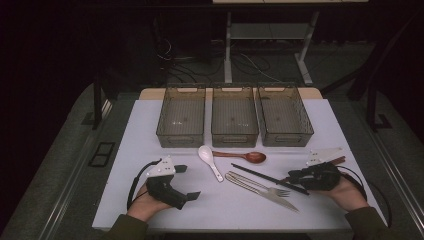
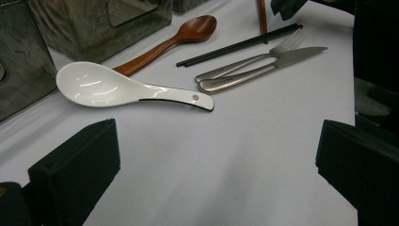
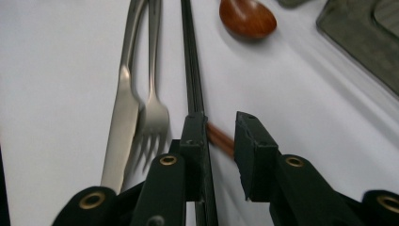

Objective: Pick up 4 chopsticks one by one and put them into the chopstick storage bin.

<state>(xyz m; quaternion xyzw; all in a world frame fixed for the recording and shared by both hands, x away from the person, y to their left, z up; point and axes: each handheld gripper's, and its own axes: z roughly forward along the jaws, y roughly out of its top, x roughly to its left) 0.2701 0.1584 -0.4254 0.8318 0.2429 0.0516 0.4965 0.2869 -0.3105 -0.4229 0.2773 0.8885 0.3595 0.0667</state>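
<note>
**Lined up on the black chopsticks**

Found the right gripper [image 3: 221, 127] low, jaws narrowly parted and pinching nothing. Lay along the black chopsticks [image 3: 189, 61], likely to take them lengthwise. Looked thin, matte and paired, flat on the white table [image 1: 150, 125] beside knife [image 3: 123, 108] and fork [image 3: 154, 108]. Saw the left gripper [image 2: 219, 129] parked wide apart, empty. Farther off, spotted three clear bins [image 1: 234, 116], probably for sorting.

Three bins [image 1: 234, 131] stand behind my cutlery. Ladle spoon [image 1: 209, 160] lies left, fork [image 1: 260, 184] and knife [image 1: 272, 196] right. Chopsticks [image 1: 267, 178] lie behind those.

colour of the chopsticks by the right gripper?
Black chopsticks, clearest in the right gripper view.
</note>
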